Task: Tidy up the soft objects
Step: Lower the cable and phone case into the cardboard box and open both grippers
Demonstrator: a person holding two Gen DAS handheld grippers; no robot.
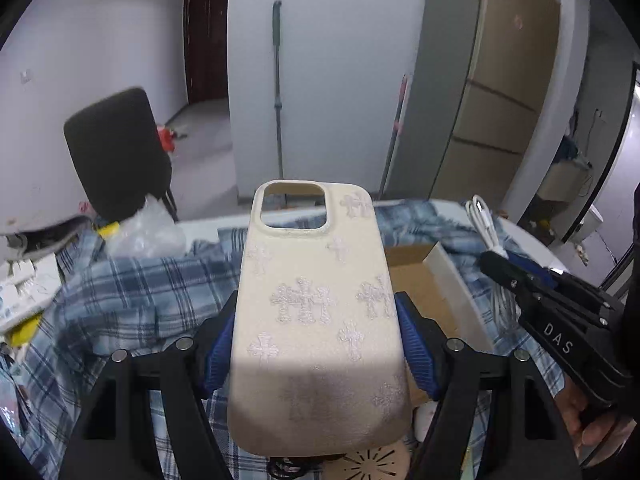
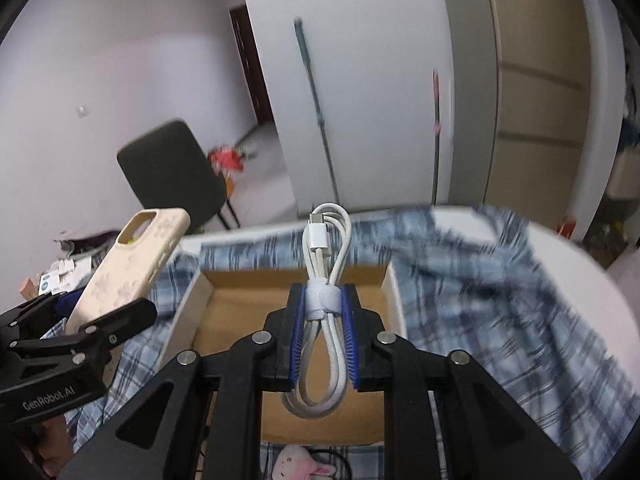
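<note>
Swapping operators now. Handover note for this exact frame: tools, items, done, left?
Left tool: shut on the phone case, held up off the table by its long edges, camera cutout pointing away.
Right tool: shut on the bundled white cable, gripped at its wrap strap, raised over the cardboard box.
Box sits open on the plaid cloth; the part in view holds nothing.
A plush toy lies on the near side of the box.
Done: both items picked up.
Left: probably set cable and case into the box, then the plush toy.
</note>
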